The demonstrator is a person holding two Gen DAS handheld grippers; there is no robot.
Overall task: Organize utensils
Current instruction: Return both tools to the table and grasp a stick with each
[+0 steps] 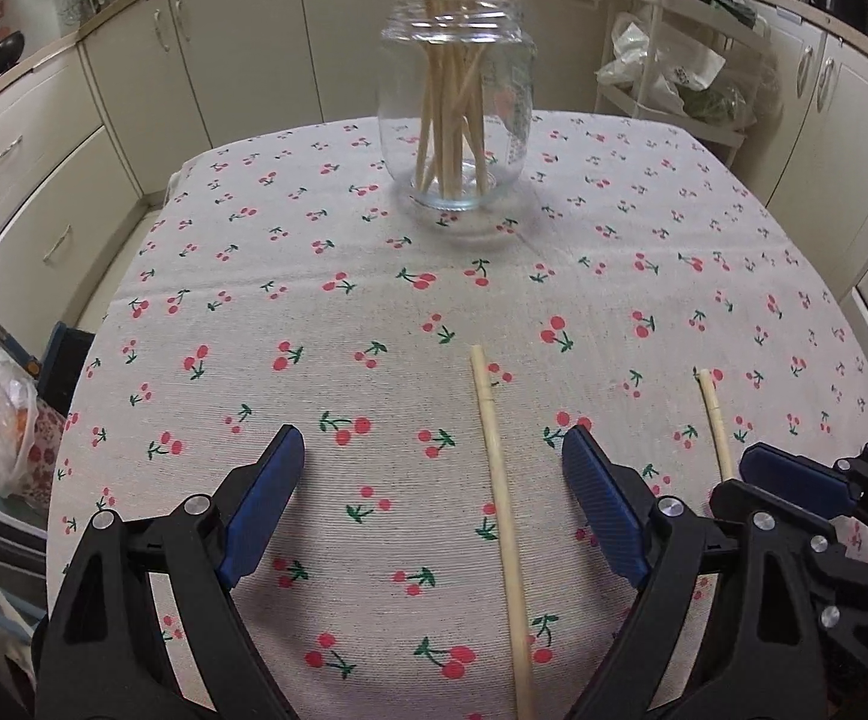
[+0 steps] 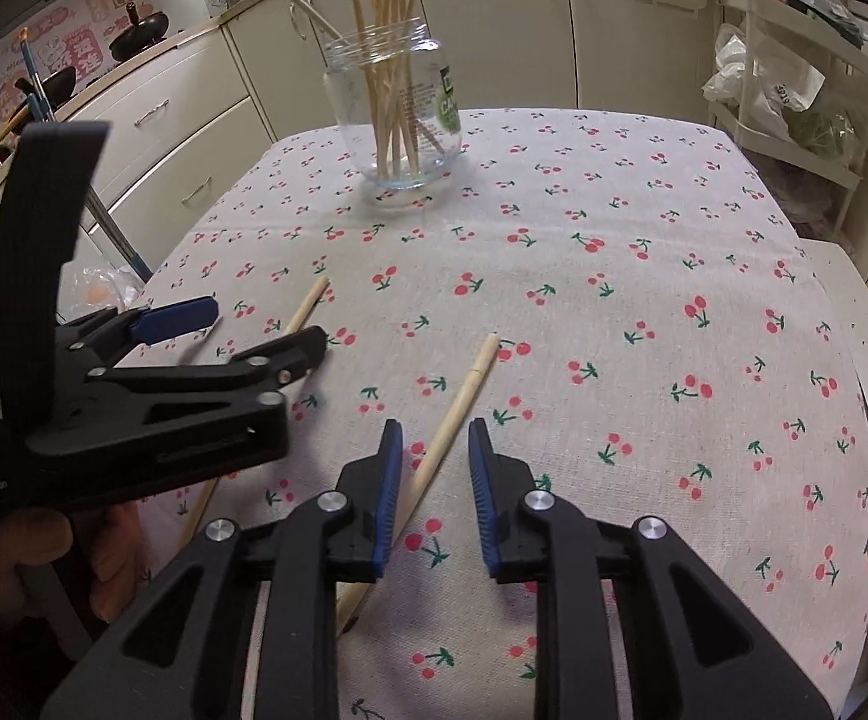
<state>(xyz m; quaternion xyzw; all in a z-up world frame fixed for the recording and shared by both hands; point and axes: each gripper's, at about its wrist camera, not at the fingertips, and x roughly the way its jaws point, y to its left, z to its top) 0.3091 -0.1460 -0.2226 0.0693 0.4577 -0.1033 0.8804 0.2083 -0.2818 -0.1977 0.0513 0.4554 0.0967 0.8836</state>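
Blue-padded left gripper [image 1: 434,462] fingers spread wide; right gripper [image 2: 434,438] fingers slightly parted around a chopstick [image 2: 451,414].

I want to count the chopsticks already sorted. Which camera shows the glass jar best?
The right wrist view: the glass jar appears whole, with the chopsticks in it visible up to their tips. The left wrist view shows the jar closer and centred, but the frame's top edge cuts the sticks off.
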